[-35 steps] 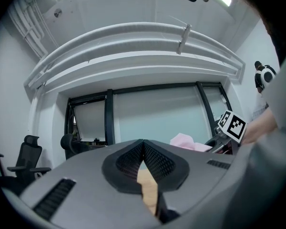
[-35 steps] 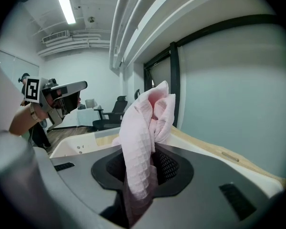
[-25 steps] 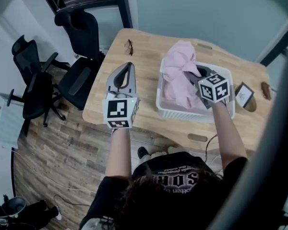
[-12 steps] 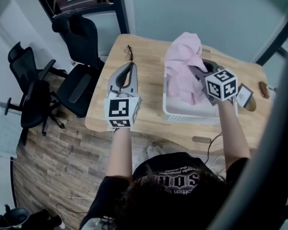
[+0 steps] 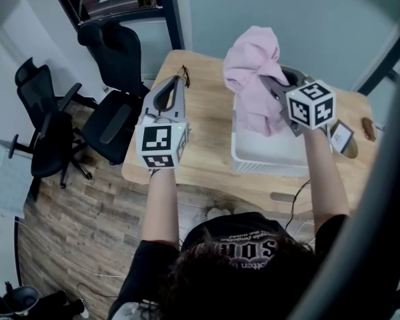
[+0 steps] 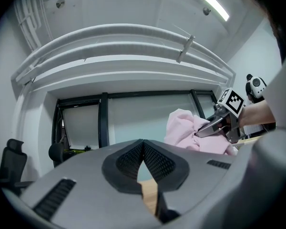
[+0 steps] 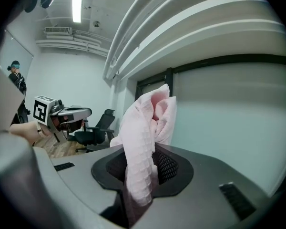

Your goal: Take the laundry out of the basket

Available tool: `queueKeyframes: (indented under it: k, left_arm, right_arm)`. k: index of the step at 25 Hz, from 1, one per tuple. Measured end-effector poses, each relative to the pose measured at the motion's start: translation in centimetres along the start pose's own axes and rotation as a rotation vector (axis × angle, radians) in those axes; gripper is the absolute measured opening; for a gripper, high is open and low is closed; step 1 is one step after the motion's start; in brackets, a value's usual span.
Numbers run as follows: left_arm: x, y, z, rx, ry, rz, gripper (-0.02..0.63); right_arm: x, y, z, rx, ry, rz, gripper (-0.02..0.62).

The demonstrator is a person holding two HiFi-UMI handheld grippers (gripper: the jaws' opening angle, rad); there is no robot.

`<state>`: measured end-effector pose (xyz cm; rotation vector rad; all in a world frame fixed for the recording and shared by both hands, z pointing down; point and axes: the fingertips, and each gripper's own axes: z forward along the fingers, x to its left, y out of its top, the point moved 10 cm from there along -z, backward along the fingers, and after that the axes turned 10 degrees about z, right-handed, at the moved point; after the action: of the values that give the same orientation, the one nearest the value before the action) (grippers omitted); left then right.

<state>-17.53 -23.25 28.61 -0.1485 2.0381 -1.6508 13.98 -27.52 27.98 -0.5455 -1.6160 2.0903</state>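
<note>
A pink waffle-weave cloth [image 5: 253,79] hangs from my right gripper [image 5: 265,82], lifted above the white laundry basket [image 5: 267,157] on the wooden table [image 5: 200,132]. The right gripper view shows the pink cloth [image 7: 143,147] pinched between the jaws, which are shut on it. The cloth's lower end still dangles over the basket. My left gripper [image 5: 179,80] hovers over the table's left part, jaws shut with nothing between them. In the left gripper view the pink cloth [image 6: 188,132] and the right gripper [image 6: 200,133] show at the right.
Black office chairs [image 5: 113,79] stand left of the table on the wood floor. A pair of glasses [image 5: 184,71] lies at the table's far left. A small card stand [image 5: 341,136] and a brown object [image 5: 369,127] sit right of the basket. A shelf [image 5: 113,2] stands behind.
My right gripper has risen with the pink cloth, pulling it up out of the basket. The left gripper has lifted and moved a little forward.
</note>
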Motion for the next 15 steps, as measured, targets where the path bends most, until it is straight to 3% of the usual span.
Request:
queueKeyframes:
  k: [4, 15]
  left_arm:
    - [2.3, 0.5, -0.1, 0.007, 0.014, 0.008, 0.002]
    - [1.6, 0.6, -1.3, 0.011, 0.068, 0.055, 0.002]
  right_arm:
    - [1.6, 2.4, 2.0, -0.001, 0.015, -0.032, 0.114]
    - [3.1, 3.7, 3.2, -0.081, 0.124, -0.016, 0.114]
